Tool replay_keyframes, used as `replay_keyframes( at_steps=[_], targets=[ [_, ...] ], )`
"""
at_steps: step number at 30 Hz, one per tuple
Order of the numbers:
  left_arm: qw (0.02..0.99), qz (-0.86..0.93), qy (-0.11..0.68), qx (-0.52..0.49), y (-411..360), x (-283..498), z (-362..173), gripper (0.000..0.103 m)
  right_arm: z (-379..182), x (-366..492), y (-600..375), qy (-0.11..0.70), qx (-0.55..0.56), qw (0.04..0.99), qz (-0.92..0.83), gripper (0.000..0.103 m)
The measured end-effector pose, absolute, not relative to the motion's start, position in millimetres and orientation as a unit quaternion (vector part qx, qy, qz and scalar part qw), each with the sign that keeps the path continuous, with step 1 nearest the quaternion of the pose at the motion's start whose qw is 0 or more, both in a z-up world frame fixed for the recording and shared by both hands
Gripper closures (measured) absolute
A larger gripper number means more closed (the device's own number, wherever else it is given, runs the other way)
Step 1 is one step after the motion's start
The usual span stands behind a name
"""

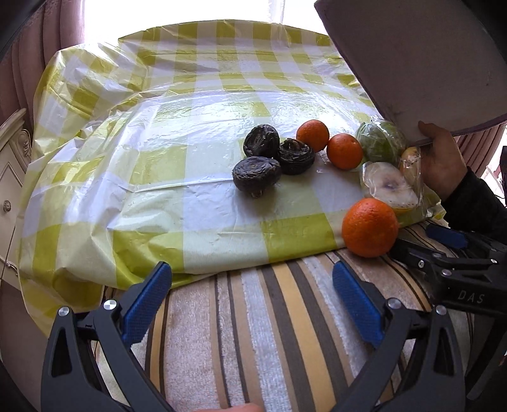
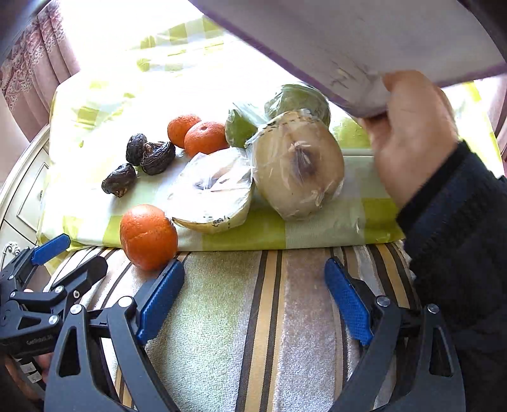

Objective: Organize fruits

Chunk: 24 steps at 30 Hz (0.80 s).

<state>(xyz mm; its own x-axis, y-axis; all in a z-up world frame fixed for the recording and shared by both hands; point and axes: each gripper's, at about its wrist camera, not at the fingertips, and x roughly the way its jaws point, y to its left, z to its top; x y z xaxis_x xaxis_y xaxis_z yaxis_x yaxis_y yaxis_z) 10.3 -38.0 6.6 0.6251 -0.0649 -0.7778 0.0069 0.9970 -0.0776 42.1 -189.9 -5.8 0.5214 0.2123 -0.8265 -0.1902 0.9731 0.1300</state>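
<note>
Both grippers are held with jaws spread wide and empty over a striped towel [image 2: 253, 317]: the left gripper [image 1: 252, 304] and the right gripper [image 2: 253, 301]. One orange [image 2: 148, 236] is seen at the near edge of the checked cloth [image 1: 142, 177], just beside the right gripper's left finger. Farther in, two oranges [image 1: 329, 142], three dark wrinkled fruits [image 1: 269, 158] and wrapped fruits [image 2: 294, 164] are clustered. A tray [image 1: 412, 63] is held tilted above them by a bare hand [image 2: 412, 133].

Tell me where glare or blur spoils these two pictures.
Left wrist view: the window behind is blown out white, and the plastic tablecloth shines with glare; the oranges stay sharp. Right wrist view: the far tablecloth is washed out, and the hand holding the tray looks slightly smeared. Both bend straight lines at the edges.
</note>
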Motion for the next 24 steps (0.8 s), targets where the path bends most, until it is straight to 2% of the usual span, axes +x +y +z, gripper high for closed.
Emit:
replay_keyframes(
  at_steps=[24],
  targets=[
    [0.887,-0.03,0.458,-0.055,-41,19,-3,0.001,-13,47,-192,0.479,0.009,0.87,0.118,0.015]
  ],
)
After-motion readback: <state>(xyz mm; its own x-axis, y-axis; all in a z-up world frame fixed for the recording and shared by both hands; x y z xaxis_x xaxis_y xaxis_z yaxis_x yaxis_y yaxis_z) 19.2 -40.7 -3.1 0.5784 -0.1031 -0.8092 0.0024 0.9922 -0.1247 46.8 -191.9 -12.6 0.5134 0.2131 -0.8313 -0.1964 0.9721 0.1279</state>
